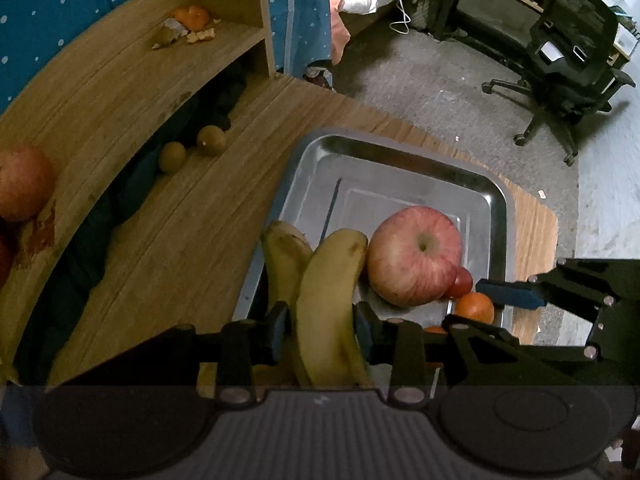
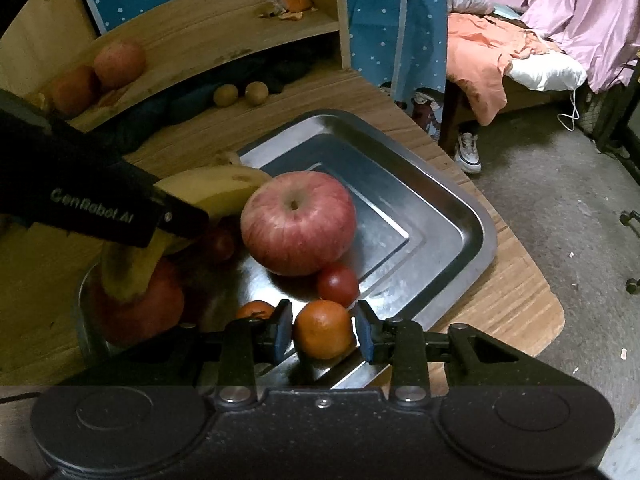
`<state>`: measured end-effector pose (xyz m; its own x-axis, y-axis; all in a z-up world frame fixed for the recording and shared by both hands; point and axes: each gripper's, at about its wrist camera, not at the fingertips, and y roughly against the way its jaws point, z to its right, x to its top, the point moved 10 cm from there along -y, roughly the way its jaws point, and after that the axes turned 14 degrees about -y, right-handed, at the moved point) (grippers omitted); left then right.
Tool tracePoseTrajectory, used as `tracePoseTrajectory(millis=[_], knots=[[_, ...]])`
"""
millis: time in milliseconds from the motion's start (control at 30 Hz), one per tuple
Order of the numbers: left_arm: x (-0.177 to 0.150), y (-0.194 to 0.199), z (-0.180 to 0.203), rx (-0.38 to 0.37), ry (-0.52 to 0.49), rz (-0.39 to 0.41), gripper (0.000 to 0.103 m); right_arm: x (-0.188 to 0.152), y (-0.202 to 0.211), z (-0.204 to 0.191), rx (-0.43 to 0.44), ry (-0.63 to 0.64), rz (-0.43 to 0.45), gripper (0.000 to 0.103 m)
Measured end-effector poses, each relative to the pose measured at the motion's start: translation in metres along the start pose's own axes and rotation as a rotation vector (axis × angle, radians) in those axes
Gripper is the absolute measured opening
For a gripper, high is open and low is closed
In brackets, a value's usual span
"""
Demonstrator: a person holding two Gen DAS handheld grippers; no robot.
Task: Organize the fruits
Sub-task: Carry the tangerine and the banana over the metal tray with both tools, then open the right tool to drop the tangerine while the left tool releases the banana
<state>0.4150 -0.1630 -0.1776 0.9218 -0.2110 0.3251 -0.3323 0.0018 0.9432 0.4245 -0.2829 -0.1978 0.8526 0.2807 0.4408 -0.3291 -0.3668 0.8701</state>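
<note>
Steel tray (image 2: 460, 216) holds a big apple (image 2: 298, 222), tomato (image 2: 338, 284) and more; kiwis (image 1: 192, 148) and an apple on the shelf (image 1: 120, 92), upper left, remain. Left gripper (image 1: 322, 330) jaws pinch the bananas (image 1: 320, 292) above the tray edge; right gripper (image 2: 323, 334) jaws are spread around an orange (image 2: 323, 330), so I'd judge roughly midway.

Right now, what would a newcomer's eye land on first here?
The big red apple in the middle of the steel tray. Next, the bananas clamped in the left gripper at the tray's edge, and the right gripper straddling an orange.

The left gripper (image 2: 120, 200) hides part of the bananas (image 2: 216, 188); a red apple (image 1: 22, 188) is cut off at the frame's edge.
</note>
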Motion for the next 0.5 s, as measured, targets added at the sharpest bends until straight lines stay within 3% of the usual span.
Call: tracePoseTrajectory(millis=[100, 267, 333, 500], knots=[[0.000, 0.005, -0.002, 0.003, 0.016, 0.009, 0.063, 0.003, -0.002, 0.003, -0.003, 0.005, -0.014, 0.046], [-0.002, 0.024, -0.009, 0.024, 0.044, 0.058, 0.082, 0.004, 0.004, 0.002, -0.013, 0.014, -0.010, 0.063], [-0.004, 0.034, -0.011, 0.032, 0.053, 0.082, 0.086, 0.004, 0.009, 0.002, -0.026, 0.011, 0.001, 0.075], [-0.022, 0.055, -0.020, 0.066, 0.075, 0.130, 0.099, -0.005, 0.025, -0.003, -0.065, -0.010, 0.034, 0.088]])
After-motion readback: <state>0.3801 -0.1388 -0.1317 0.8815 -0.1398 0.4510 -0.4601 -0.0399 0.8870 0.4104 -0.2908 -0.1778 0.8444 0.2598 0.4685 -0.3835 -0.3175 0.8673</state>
